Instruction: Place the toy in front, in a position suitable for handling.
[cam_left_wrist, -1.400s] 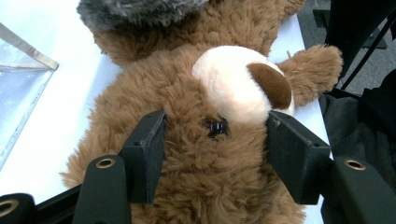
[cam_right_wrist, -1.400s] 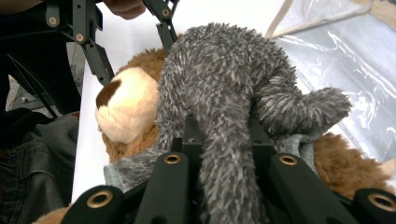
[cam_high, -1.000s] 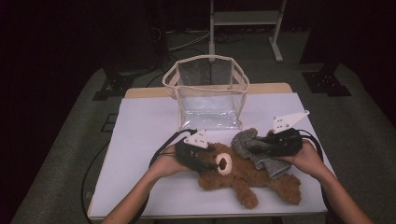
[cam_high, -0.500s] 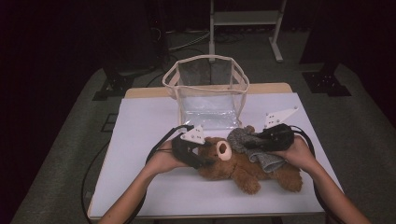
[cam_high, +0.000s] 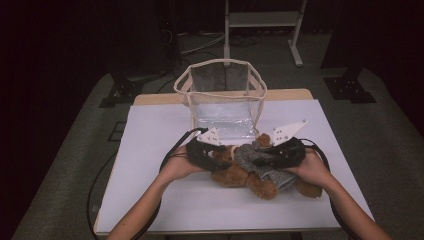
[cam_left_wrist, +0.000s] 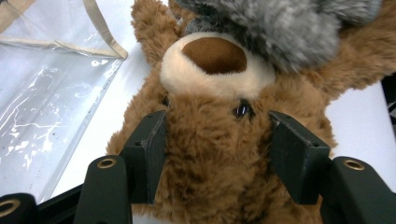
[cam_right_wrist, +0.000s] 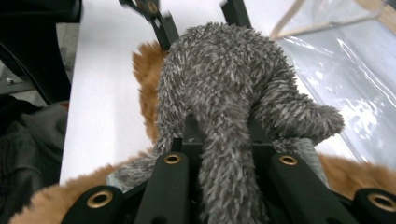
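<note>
A brown teddy bear (cam_high: 235, 176) lies on its back on the white table top (cam_high: 150, 150). My left gripper (cam_high: 219, 159) is shut on its head, the pads pressing into the fur beside the eyes (cam_left_wrist: 217, 149). A grey fuzzy cloth piece (cam_high: 248, 155) lies over the bear's chest and reaches its snout (cam_left_wrist: 280, 28). My right gripper (cam_high: 259, 161) is shut on one end of this grey piece (cam_right_wrist: 219, 79), with fur bunched between the jaws (cam_right_wrist: 224, 140). The bear's brown fur (cam_right_wrist: 144, 60) shows under the grey piece.
A clear plastic bag with a beige rim (cam_high: 225, 100) stands open just behind the bear, close to both grippers (cam_left_wrist: 46, 93) (cam_right_wrist: 345, 60). Cables trail from both grippers over the table. White table surface lies free to the left and front.
My right hand has moved left with the grey piece, bringing it over the bear's chest toward its face. The left hand has stayed on the bear's head.
</note>
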